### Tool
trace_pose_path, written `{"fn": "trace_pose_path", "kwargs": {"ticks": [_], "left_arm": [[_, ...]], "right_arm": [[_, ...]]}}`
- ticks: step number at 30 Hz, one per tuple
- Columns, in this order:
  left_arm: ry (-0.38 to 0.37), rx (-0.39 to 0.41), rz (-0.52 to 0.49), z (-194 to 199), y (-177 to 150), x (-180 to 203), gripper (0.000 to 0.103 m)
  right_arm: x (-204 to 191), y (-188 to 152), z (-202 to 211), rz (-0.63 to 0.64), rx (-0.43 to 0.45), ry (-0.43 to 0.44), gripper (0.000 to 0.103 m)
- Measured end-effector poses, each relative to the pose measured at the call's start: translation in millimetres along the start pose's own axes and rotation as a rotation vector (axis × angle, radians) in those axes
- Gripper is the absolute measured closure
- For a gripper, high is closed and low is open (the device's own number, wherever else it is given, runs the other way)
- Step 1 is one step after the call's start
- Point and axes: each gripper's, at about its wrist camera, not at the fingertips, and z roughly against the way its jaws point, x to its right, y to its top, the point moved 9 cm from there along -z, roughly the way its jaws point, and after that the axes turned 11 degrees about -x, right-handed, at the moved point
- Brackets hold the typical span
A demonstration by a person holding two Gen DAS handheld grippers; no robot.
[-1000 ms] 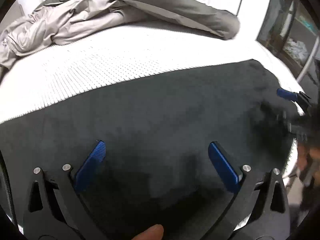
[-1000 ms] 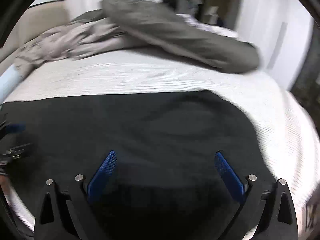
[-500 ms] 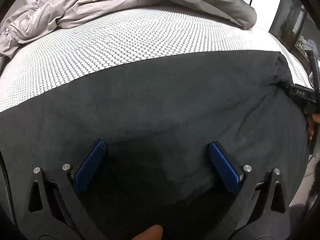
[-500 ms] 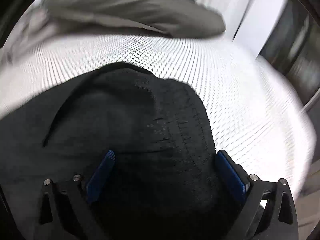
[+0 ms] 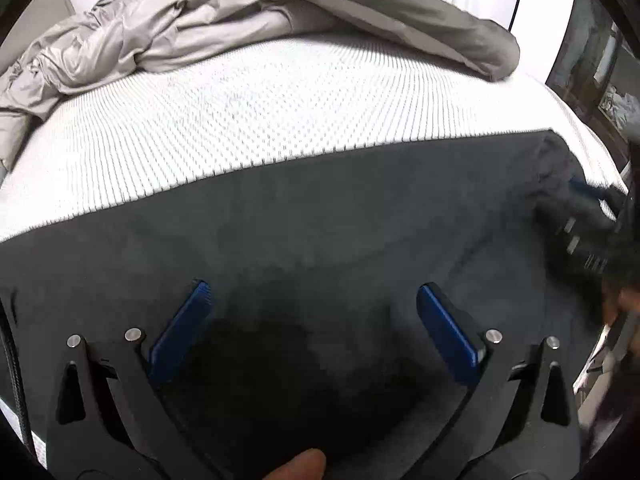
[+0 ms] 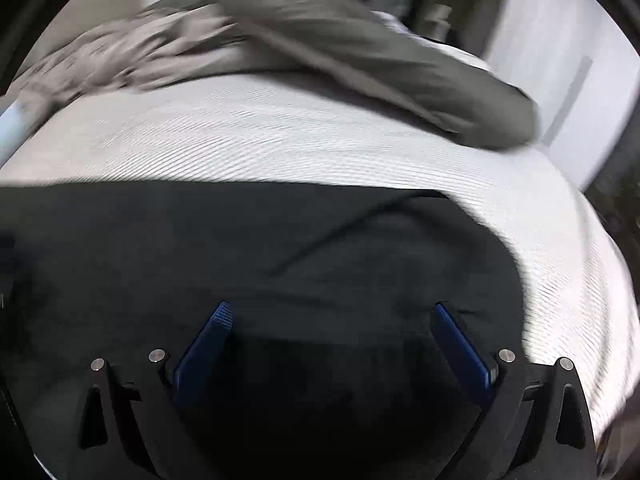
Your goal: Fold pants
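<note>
The black pants [image 5: 320,220] lie flat across the near part of a white textured bed [image 5: 240,120]. My left gripper [image 5: 312,300] is open and empty just above the pants. My right gripper [image 6: 332,316] is open and empty above the pants [image 6: 240,248] near their right end, where a fold line runs diagonally. The right gripper also shows blurred at the right edge of the left wrist view [image 5: 588,208], over the pants' end.
A crumpled grey and beige duvet [image 5: 200,28] lies along the far side of the bed, also in the right wrist view [image 6: 360,52]. A dark cabinet [image 5: 600,60] stands to the right of the bed. White bed surface [image 6: 280,140] lies between pants and duvet.
The right gripper has swung back left from the waistband end, its view blurred with motion. The left gripper has pulled back slightly, so more white bed shows. Both stay open.
</note>
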Motion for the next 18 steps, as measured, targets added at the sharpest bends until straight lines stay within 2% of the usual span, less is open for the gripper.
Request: {"fn": "trace_pose_path", "kwargs": {"ticks": [2,7,10,12,13,14,15,17,18], "left_arm": [[0.024,0.01,0.039,3,7,-11,0.001],[0.015,0.076,0.077,9,14,-36,0.001],[0.062,0.084,0.064,0,15,-54,0.001],[0.092,0.057,0.071,-16,11,-67,0.001],[0.081,0.023,0.085,-26,6,-73,0.001],[0.056,-0.014,0.1,-36,2,-76,0.001],[0.025,-0.012,0.115,-39,2,-79,0.001],[0.015,-0.002,0.118,-37,1,-78,0.001],[0.019,-0.002,0.114,-37,1,-78,0.001]], "right_arm": [[-14,-2,-4,0.019,-0.003,-0.01,0.002],[-60,25,25,0.105,0.108,-0.033,0.002],[-90,38,9,0.162,0.061,0.092,0.002],[-100,36,-10,0.188,0.01,0.134,0.002],[-107,29,-21,0.205,-0.023,0.132,0.002],[-106,27,-28,0.206,-0.038,0.133,0.002],[-101,26,-31,0.191,-0.043,0.164,0.002],[-88,19,-21,0.144,-0.048,0.194,0.003],[-73,18,-23,0.104,-0.055,0.153,0.002]]}}
